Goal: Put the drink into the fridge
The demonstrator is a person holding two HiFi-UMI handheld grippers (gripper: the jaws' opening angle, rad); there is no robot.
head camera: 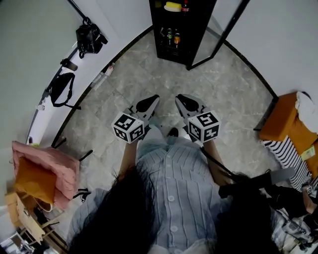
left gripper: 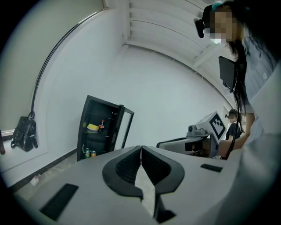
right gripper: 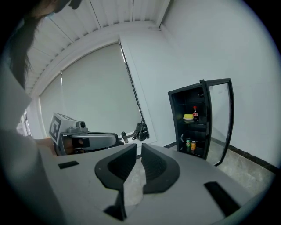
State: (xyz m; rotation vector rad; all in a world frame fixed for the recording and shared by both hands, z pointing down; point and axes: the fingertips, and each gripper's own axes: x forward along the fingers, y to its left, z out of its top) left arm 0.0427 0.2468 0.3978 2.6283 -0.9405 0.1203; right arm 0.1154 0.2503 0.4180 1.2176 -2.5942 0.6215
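A black fridge (head camera: 198, 34) stands ahead on the far side of the floor with its glass door (head camera: 224, 33) swung open to the right. Inside, a cola bottle (head camera: 185, 7) stands on an upper shelf beside a yellow item, and two cans (head camera: 173, 37) sit lower down. The bottle (right gripper: 195, 114) and cans (right gripper: 190, 144) also show in the right gripper view. My left gripper (head camera: 150, 102) and right gripper (head camera: 183, 101) are held side by side in front of my body, well short of the fridge. Both are shut with nothing between the jaws.
A black bag (head camera: 89, 36) and a second bag (head camera: 61, 89) hang on the left wall. A pink cushioned seat (head camera: 45, 171) stands at lower left. An orange piece (head camera: 287, 121) and striped cloth (head camera: 287, 158) lie at the right. Grey tiled floor (head camera: 149, 74) lies between me and the fridge.
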